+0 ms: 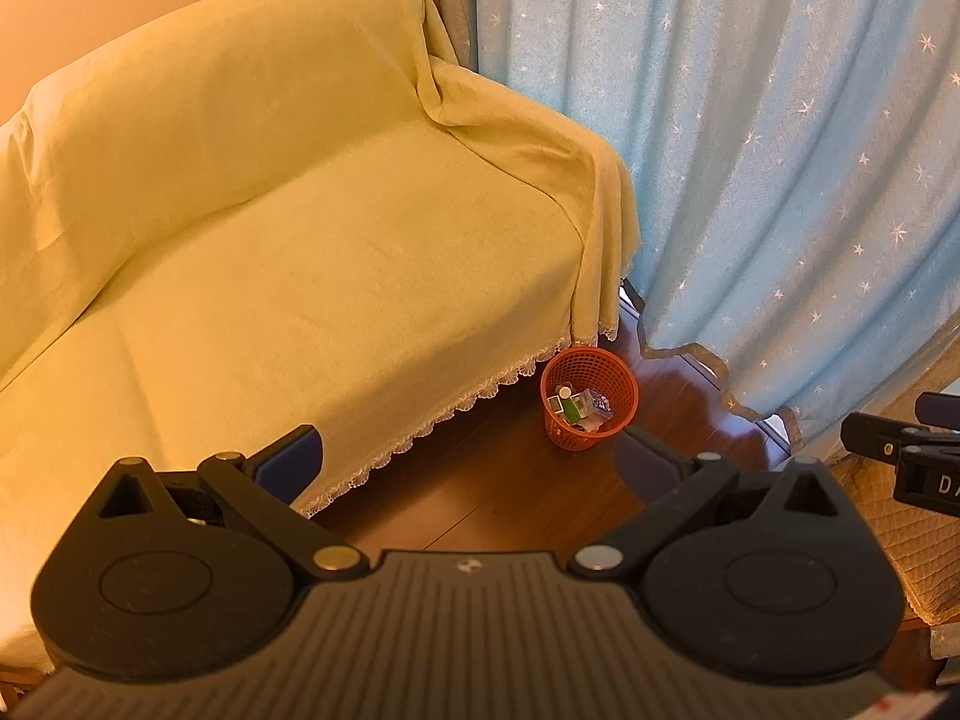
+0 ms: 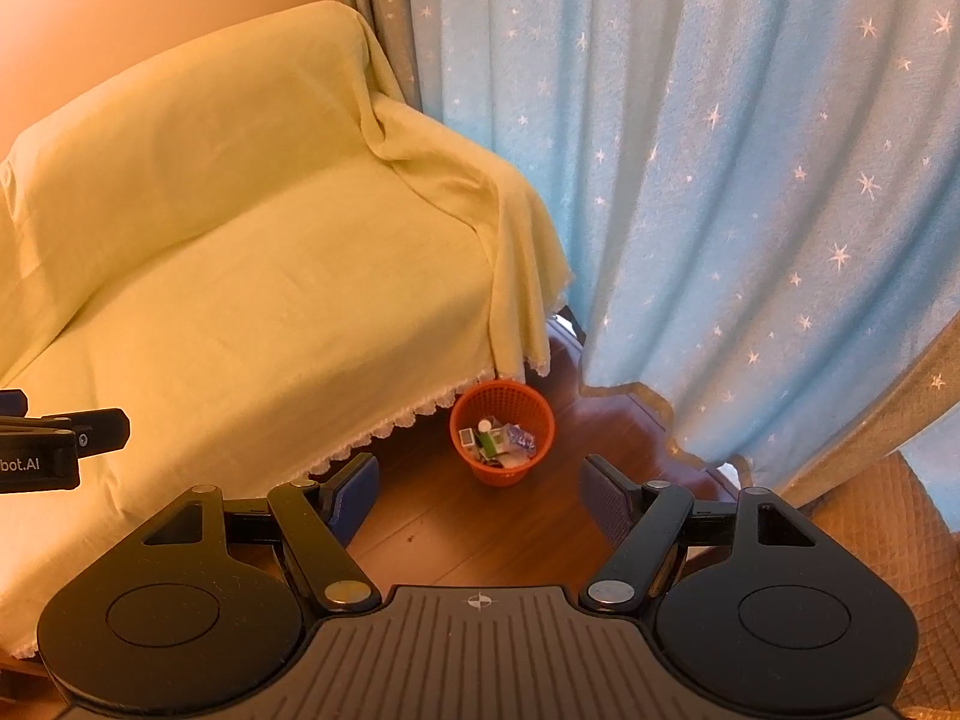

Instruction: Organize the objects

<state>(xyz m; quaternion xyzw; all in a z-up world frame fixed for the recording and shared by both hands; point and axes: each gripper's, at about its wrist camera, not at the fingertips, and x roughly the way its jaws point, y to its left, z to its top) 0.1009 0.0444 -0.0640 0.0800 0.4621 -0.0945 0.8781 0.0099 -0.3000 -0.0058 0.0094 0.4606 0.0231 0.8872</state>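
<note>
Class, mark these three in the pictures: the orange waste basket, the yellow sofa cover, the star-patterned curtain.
orange waste basket (image 2: 534, 414): right wrist view, mesh rim.
yellow sofa cover (image 1: 336, 276): left wrist view, seat area.
star-patterned curtain (image 2: 750, 180): right wrist view, middle folds.

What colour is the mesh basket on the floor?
Orange basket; clearest in the right wrist view.

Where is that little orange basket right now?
The orange basket stands on the wooden floor by the sofa's front corner, under the lace hem of its yellow cover, with the blue star curtain behind.

Home lounge: covered sofa (image 1: 288, 228), curtains (image 1: 780, 150)
</note>
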